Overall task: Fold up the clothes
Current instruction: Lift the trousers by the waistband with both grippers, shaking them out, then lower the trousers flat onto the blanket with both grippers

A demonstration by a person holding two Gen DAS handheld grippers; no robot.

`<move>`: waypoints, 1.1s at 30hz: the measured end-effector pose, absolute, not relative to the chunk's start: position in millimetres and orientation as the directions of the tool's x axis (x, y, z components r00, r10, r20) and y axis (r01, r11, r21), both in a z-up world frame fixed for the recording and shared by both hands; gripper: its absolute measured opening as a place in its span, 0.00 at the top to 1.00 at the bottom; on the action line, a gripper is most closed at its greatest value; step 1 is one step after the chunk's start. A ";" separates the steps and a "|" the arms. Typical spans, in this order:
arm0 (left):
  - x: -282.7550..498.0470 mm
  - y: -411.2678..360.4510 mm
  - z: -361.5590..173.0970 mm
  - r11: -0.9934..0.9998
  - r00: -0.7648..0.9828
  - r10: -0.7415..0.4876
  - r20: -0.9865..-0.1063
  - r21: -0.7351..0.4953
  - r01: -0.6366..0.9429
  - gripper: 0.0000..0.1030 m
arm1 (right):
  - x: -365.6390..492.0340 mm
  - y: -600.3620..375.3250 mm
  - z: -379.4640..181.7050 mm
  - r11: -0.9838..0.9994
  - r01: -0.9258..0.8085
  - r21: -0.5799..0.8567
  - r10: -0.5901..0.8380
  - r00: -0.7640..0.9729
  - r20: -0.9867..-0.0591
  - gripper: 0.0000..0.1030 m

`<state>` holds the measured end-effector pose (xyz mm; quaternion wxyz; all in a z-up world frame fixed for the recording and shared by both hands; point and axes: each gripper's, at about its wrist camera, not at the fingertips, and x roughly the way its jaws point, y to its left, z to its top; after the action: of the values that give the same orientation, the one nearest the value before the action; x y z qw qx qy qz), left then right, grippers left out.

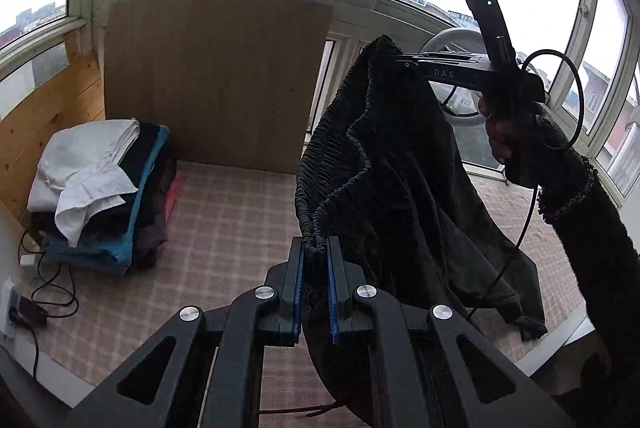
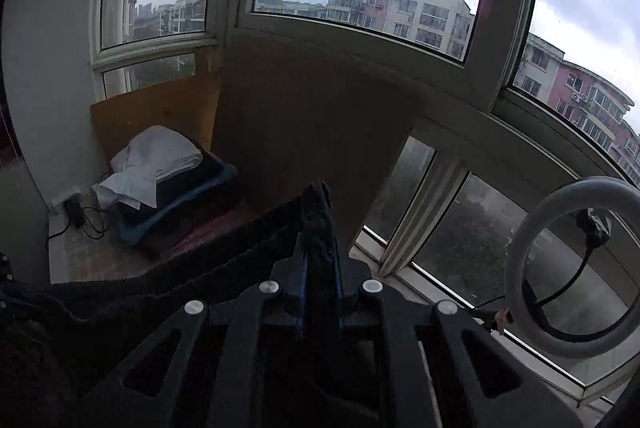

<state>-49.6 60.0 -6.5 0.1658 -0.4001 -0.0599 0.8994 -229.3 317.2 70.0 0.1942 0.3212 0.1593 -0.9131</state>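
Observation:
A dark garment (image 1: 396, 180) with a gathered elastic waistband hangs in the air above the checked table cover (image 1: 224, 224). My left gripper (image 1: 316, 248) is shut on the waistband's lower end. My right gripper (image 1: 394, 58), held by a hand in a dark sleeve, pinches the upper end of the waistband. In the right wrist view the right gripper (image 2: 318, 228) is shut on bunched dark garment (image 2: 316, 204), and the waistband trails off to the lower left. The garment's legs droop down to the right and touch the cover.
A stack of folded clothes (image 1: 104, 196), white shirt on top, sits at the back left beside wooden boards (image 1: 216, 80). A power strip with cables (image 1: 24, 308) lies at the left edge. A ring light (image 2: 576, 268) stands at the right by the windows.

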 end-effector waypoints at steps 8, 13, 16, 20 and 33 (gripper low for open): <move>-83.0 -51.0 -147.8 -0.990 -0.446 0.131 -0.885 -0.142 -0.009 0.91 | -261.6 150.1 -85.8 -0.784 0.615 -0.084 -0.272 -0.461 -0.845 0.88; -82.7 -80.3 -151.0 -0.990 -0.365 0.134 -0.921 -0.141 -0.006 0.86 | -263.2 123.3 -118.9 -0.773 0.634 0.007 -0.302 -0.359 -0.883 0.84; -85.8 -86.3 -131.8 -0.995 -0.375 0.096 -0.922 -0.083 -0.051 0.86 | -253.7 174.0 -79.1 -0.799 0.595 0.087 -0.373 -0.376 -0.848 0.80; -91.7 -96.3 -113.1 -0.996 -0.408 0.065 -0.911 -0.033 -0.085 0.86 | -241.1 241.6 -26.1 -0.817 0.542 0.197 -0.459 -0.404 -0.791 0.45; -180.3 96.1 -121.1 -0.821 -0.285 0.394 -0.874 -0.195 -0.536 0.79 | -23.7 517.8 -31.0 -0.975 -0.148 0.166 -0.039 -0.621 -0.783 0.45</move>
<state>-180.3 96.1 -121.1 0.2911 -0.5221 0.0680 0.7988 -23.7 517.8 -31.0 -0.0305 0.4342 -0.1074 -0.8939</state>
